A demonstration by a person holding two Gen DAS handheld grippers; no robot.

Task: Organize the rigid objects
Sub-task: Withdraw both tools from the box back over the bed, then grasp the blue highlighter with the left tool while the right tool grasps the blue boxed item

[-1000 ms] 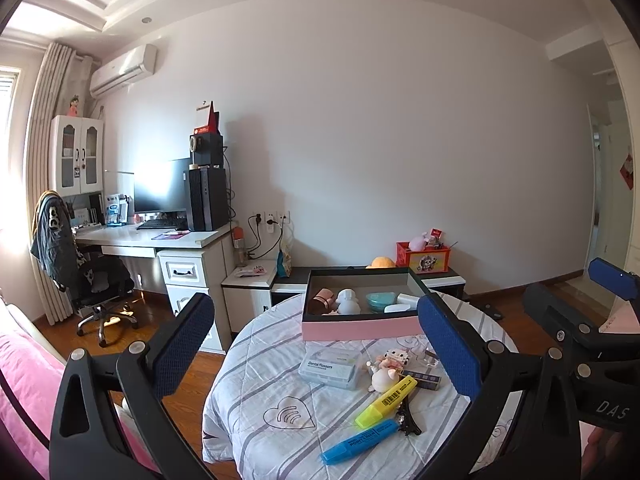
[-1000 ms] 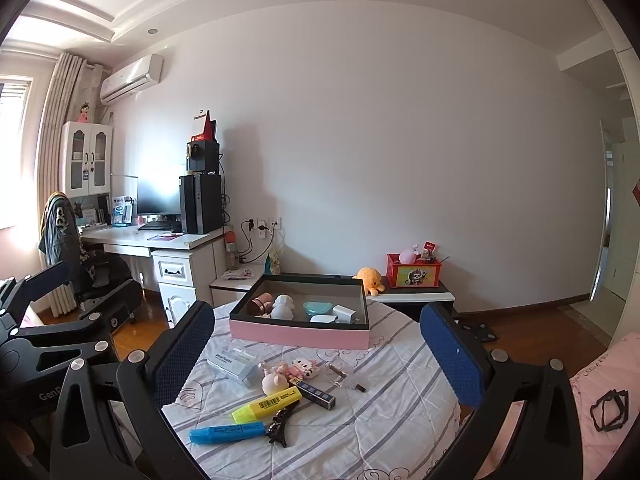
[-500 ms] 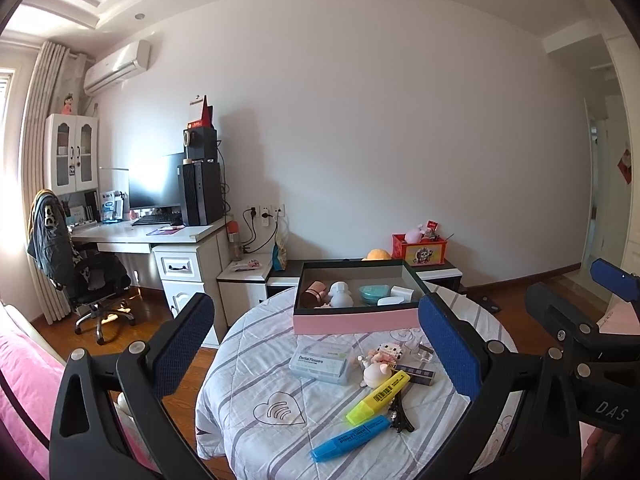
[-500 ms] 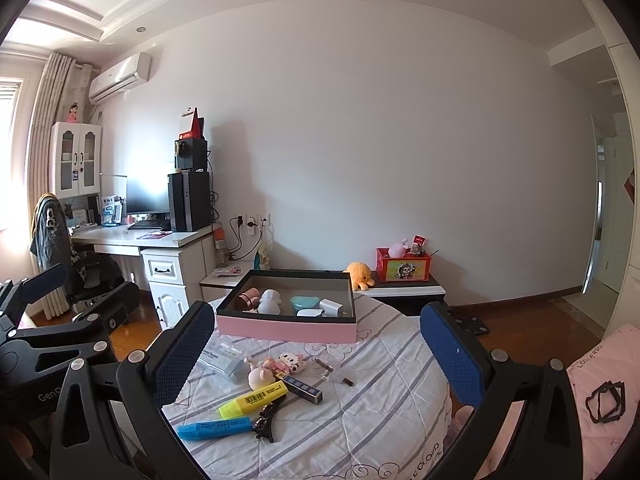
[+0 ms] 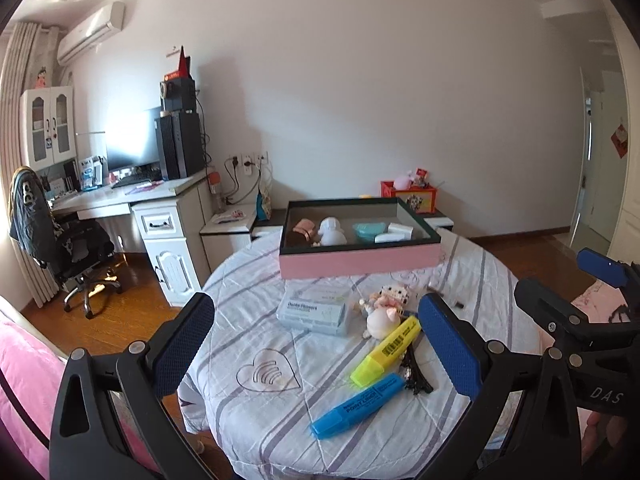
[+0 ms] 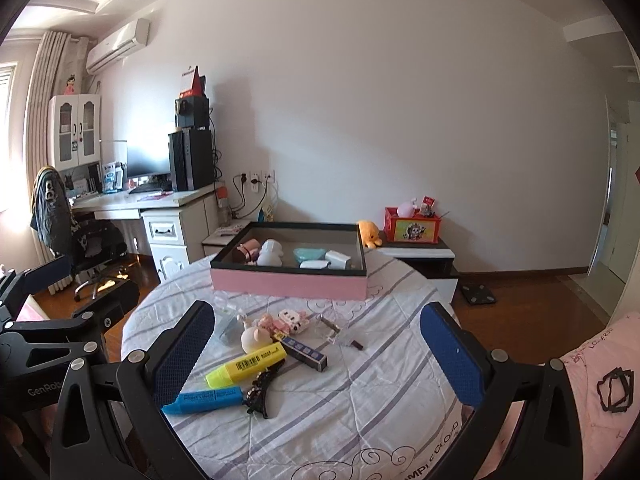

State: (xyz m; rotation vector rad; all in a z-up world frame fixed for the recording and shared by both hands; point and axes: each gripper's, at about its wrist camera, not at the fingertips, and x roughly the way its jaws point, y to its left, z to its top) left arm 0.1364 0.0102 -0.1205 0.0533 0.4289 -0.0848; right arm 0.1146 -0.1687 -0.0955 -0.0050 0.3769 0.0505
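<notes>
Left gripper [image 5: 316, 342] and right gripper [image 6: 318, 344] both wide open, empty. Yellow marker [image 6: 247, 365]: likely light, stiff, slick; pinch mid-barrel.

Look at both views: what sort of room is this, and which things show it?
Most likely a home bedroom or study: a computer desk with office chair, a wall air conditioner, and toys on a quilt-covered round table.

Pink box [image 5: 360, 262], yellow highlighter [image 5: 386, 350], blue highlighter [image 5: 358, 405], grey-striped white tablecloth [image 5: 260, 420].
</notes>
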